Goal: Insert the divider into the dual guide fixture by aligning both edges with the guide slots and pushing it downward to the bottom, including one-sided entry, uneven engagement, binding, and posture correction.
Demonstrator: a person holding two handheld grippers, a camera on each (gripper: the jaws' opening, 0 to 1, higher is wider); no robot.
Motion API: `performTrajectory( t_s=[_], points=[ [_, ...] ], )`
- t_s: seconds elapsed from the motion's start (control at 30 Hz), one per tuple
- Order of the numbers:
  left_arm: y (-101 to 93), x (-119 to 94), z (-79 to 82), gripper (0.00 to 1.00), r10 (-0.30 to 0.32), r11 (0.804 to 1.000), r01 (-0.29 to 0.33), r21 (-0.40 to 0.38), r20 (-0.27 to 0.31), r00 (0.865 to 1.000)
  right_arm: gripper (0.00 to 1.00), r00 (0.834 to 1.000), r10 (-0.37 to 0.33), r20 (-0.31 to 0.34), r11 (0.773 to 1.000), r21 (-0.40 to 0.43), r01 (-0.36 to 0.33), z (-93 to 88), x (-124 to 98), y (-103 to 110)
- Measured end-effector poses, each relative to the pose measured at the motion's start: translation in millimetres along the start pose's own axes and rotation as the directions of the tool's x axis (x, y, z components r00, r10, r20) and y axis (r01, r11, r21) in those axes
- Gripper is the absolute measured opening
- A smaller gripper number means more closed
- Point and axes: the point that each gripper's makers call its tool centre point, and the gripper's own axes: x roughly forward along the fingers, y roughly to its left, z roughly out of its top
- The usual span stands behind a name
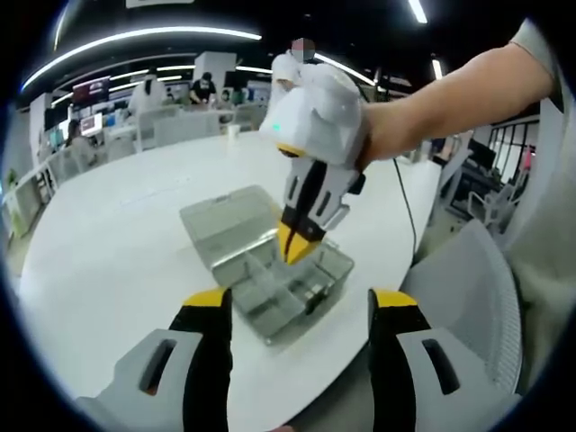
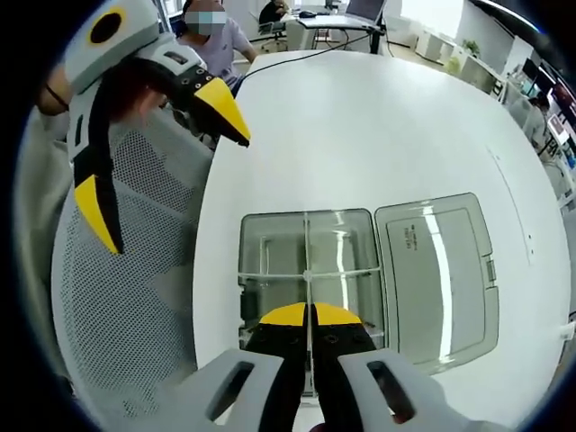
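Your left gripper (image 1: 300,310) is hanging back from the work with its yellow-tipped jaws standing wide apart and nothing between them; in the right gripper view it (image 2: 171,175) is showing at the upper left, over a grey mesh chair (image 2: 126,297), and there too its jaws are spread. Just right of that chair, on the round white table (image 2: 360,126), the clear plastic box (image 2: 306,270) that serves as the guide fixture is lying open, its hinged lid (image 2: 441,270) folded flat beside it on the right. You are looking down into the box's compartments, and a thin clear divider (image 2: 309,243) is standing upright along the middle of the tray, crossing another clear strip at right angles.

Your right gripper (image 2: 310,315) is reaching straight down over the near part of that tray with its jaws pressed together on the top edge of the divider, though the strip is too thin and clear to tell how deep it sits in its slots. In the left gripper view the same gripper (image 1: 295,245) is pointing its yellow tips down into the box (image 1: 270,270), your hand (image 1: 324,108) in a white glove wrapped around it, with the lid (image 1: 225,216) lying behind on the table (image 1: 108,252).
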Motion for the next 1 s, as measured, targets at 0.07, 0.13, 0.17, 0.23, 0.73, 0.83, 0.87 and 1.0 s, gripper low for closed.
performTrajectory(
  t_s=[0.07,0.13,0.17,0.23,0.73,0.83,0.87,1.0],
  points=[
    [0.1,0.0,-0.3,0.6,0.0,1.0,0.0,-0.001,-0.001,1.0,0.0,1.0,0.0,-0.001,1.0,-0.001,0.0,-0.8,2.5,-0.5],
    [-0.1,0.0,-0.7,0.6,-0.001,1.0,0.001,-0.005,-0.002,1.0,0.0,1.0,-0.001,-0.004,1.0,-0.004,0.001,-1.5,4.9,-0.7],
    [-0.2,0.1,-0.8,0.6,-0.001,1.0,0.001,-0.005,-0.003,1.0,0.0,1.0,-0.001,-0.005,1.0,-0.001,0.001,-1.6,5.4,-0.4],
    [-0.3,0.3,-1.4,0.6,-0.002,1.0,0.002,-0.004,-0.004,1.0,0.0,1.0,-0.001,-0.008,1.0,-0.003,0.001,-1.5,6.6,0.2],
    [0.0,-2.0,-1.9,0.6,0.002,1.0,-0.002,-0.01,-0.006,1.0,0.0,1.0,-0.009,-0.023,1.0,-0.018,0.008,-4.5,16.8,0.0],
    [1.6,-1.8,-3.2,0.6,0.003,1.0,-0.004,-0.012,-0.007,1.0,0.0,1.0,-0.011,-0.027,1.0,-0.025,0.011,-5.0,18.6,0.1],
    [1.9,-1.6,-3.6,0.6,0.003,1.0,-0.004,-0.012,-0.007,1.0,0.0,1.0,-0.012,-0.028,1.0,-0.022,0.012,-5.2,19.0,0.1],
    [3.0,-0.5,-5.3,0.6,0.002,1.0,-0.002,-0.012,-0.008,1.0,0.0,1.0,-0.012,-0.02,1.0,-0.02,0.012,-4.4,17.8,1.8]
  ],
)
